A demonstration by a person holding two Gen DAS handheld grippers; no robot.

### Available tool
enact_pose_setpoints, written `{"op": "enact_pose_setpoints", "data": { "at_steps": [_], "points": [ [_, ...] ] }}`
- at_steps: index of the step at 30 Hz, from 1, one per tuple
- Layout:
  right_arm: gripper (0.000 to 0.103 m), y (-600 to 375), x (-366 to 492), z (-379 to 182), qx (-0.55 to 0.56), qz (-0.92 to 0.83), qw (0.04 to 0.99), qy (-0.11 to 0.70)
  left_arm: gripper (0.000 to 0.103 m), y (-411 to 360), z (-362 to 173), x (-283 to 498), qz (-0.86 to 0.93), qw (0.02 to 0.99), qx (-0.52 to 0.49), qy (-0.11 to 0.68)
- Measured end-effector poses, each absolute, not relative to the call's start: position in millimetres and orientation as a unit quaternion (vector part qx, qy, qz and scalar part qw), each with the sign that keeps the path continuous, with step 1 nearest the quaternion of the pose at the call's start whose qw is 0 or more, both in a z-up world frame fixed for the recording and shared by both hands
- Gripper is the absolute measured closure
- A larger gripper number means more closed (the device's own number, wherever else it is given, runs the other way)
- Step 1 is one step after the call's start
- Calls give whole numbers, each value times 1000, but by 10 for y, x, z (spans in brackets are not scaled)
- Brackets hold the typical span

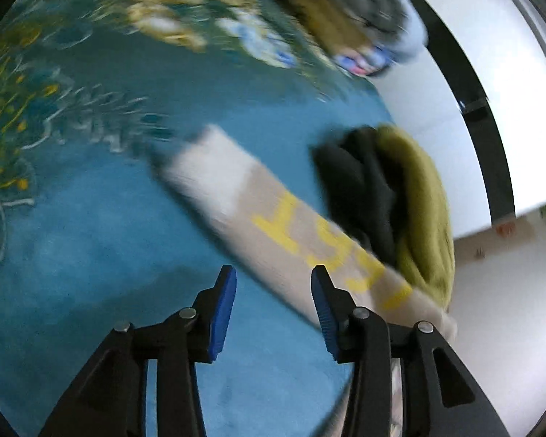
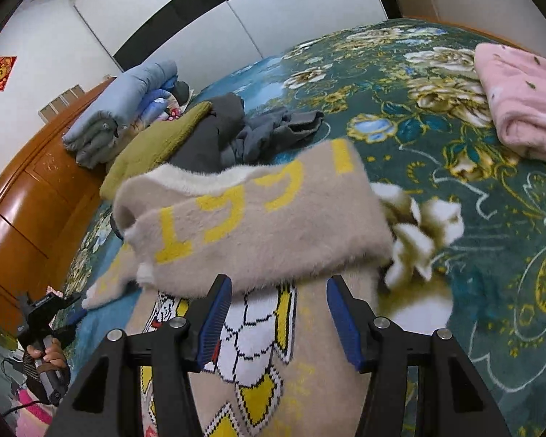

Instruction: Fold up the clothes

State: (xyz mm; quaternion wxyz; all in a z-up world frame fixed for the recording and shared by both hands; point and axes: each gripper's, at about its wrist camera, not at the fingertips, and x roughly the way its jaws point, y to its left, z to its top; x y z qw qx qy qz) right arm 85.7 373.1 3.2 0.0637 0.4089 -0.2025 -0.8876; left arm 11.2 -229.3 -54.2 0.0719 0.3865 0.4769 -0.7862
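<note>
The beige sweater (image 2: 251, 225) lies on the teal floral bedspread (image 2: 455, 189). In the right wrist view its body runs from 6 o'clock up toward the centre, and a folded sleeve lies across it, long axis running from 8 o'clock to 2 o'clock. The left wrist view is blurred by motion; there the sleeve (image 1: 273, 225) stretches from 10 o'clock to 4 o'clock, its paler cuff at the 10 o'clock end.

No bin or basket shows; the clothes simply rest in loose heaps on the bed.

The sweater is fuzzy and beige, with yellow digits along the sleeve and a white, yellow and black knitted pattern on the body. The cuff and a visible inner edge are cream.

The right gripper (image 2: 278, 322) hangs over the sweater's body with its blue-padded fingers spread, pinching nothing. The left gripper (image 1: 273, 309) is also spread and empty, over the bedspread beside the sleeve.

An olive garment (image 2: 156, 145) and a dark grey garment (image 2: 214, 134) lie just behind the sweater at 11 o'clock. A folded pink blanket (image 2: 524, 98) sits well apart at 2 o'clock. A rolled blue quilt (image 2: 123, 105) rests by the wooden bed frame (image 2: 32, 196) at 10 o'clock.
</note>
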Motion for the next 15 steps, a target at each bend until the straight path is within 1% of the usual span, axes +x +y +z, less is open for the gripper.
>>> {"op": "enact_pose_setpoints", "data": {
  "at_steps": [5,7,9,10,11,12,15],
  "points": [
    [45,3715,935,32,410,-886,66,-206,58,-2376,-834,132,-750,82,383,533],
    [45,3711,965,36,410,-886,66,-207,58,-2406,-875,154,-742,85,372,552],
    [45,3737,984,46,409,-886,62,-208,60,-2410,-879,134,-737,88,362,564],
    [45,3755,991,44,409,-886,61,-211,63,-2374,-857,95,-737,92,360,565],
    [45,3774,999,39,409,-885,59,-215,81,-2356,-849,55,-739,102,366,557],
    [45,3787,1006,34,409,-884,58,-218,92,-2348,-848,15,-742,115,376,544],
    [45,3809,1029,19,411,-882,56,-223,94,-2273,-685,32,-762,123,374,514]
  ]
}}
